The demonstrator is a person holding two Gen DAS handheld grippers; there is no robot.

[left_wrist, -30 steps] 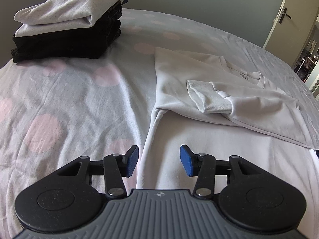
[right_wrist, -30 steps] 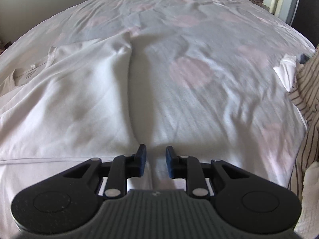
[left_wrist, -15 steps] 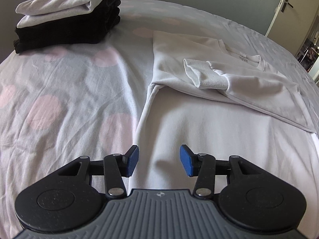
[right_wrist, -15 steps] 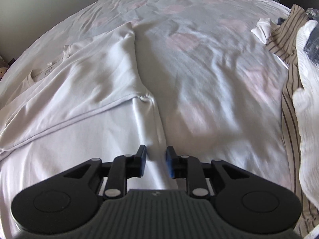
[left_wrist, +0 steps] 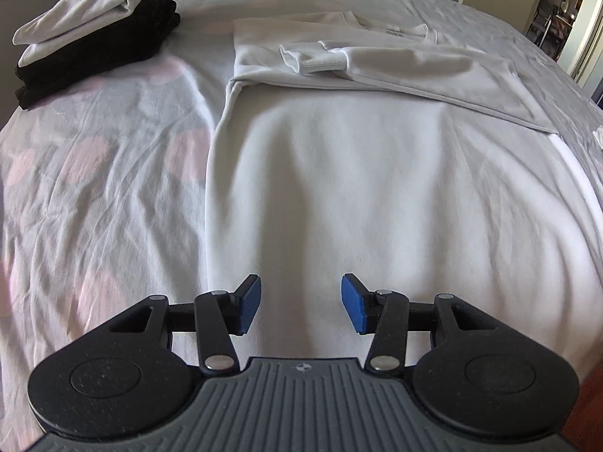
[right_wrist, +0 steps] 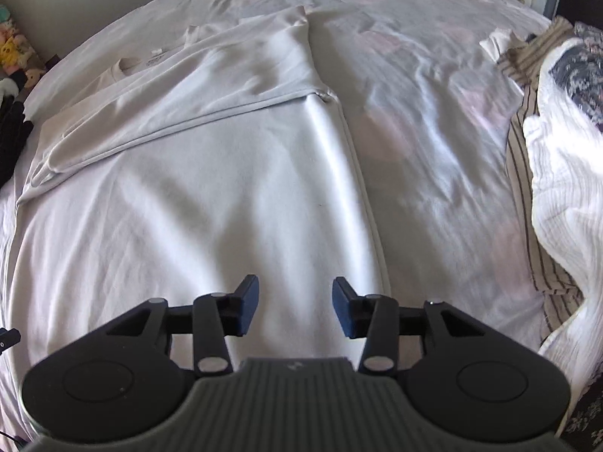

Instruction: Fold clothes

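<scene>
- So we've pulled both tools back from the top of the sweatshirt [left_wrist: 377,188] toward its bottom hem: a second ago the folded sleeves sat close in front of us, and now they're way up past the collar end.
- The right tool [right_wrist: 295,310] was nearly pinched together back then; now its jaws are opening with nothing between them, just cloth underneath.
- The left tool [left_wrist: 300,309] is opening a bit wider too, also empty.
- We'd say both sleeves are done and the hem grab comes next.
- The sweatshirt lies flat on the bed [left_wrist: 94,188], right of the stack of folded clothes [left_wrist: 98,30].
- Its long axis runs straight away from us, collar [left_wrist: 392,30] at the far end and hem nearest us.
</scene>
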